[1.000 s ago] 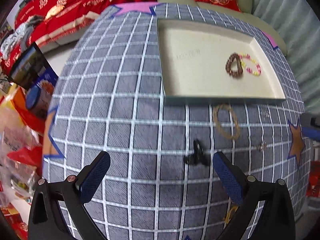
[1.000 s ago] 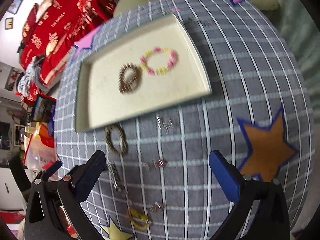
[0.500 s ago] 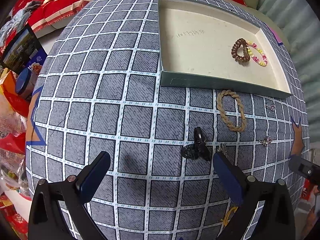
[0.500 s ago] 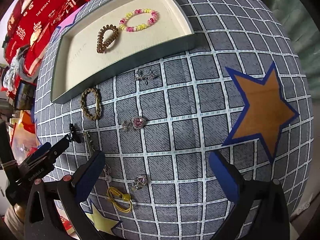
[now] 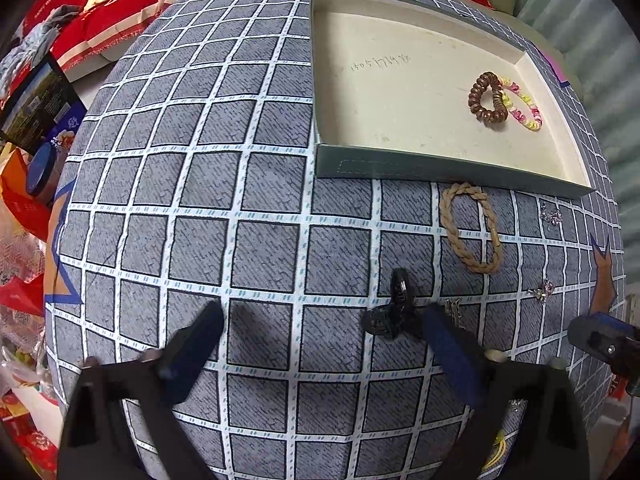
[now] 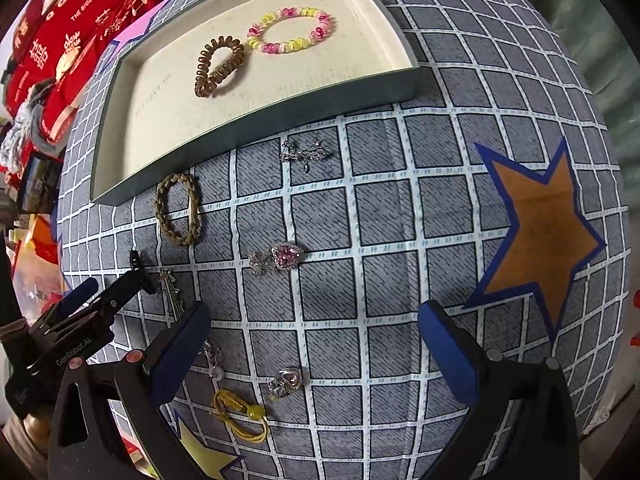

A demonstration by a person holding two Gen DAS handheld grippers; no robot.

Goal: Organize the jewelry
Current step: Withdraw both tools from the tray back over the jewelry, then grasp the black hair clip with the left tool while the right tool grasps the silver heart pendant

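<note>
- Left gripper (image 5: 320,330): jaws spread wide, holding nothing, low over the checked cloth (image 5: 248,208); its right finger sits just beside the black hair clip (image 5: 394,312). Right gripper (image 6: 314,334): likewise released, empty, with open cloth between its fingers. "GenRobot.AI" reads on the left gripper's body in the right wrist view.
- Tray (image 6: 256,114): far side of cloth, stiff card walls, cream floor. Faint handwritten digits on the floor, roughly "1505…", not fully legible. Holds the brown coil tie (image 6: 219,65) touching the pink-yellow coil tie (image 6: 292,34); both springy, light.
- Braided tan band (image 5: 472,228): on cloth just near of the tray wall. Soft, light, compliant; judged easiest pinched across one strand of the loop.
- Black hair clip: rigid plastic, probably glossy and slick; best grip judged across its narrow stem.
- Yellow elastic (image 6: 240,414): near edge, limp, stretchy.
- Pink-stone ring (image 6: 286,256), second ring (image 6: 286,382), silver earrings (image 6: 304,154): small, hard, light, likely to skid; grip across the band.
- Red fabric far left reads "THE BIGDAY".
</note>
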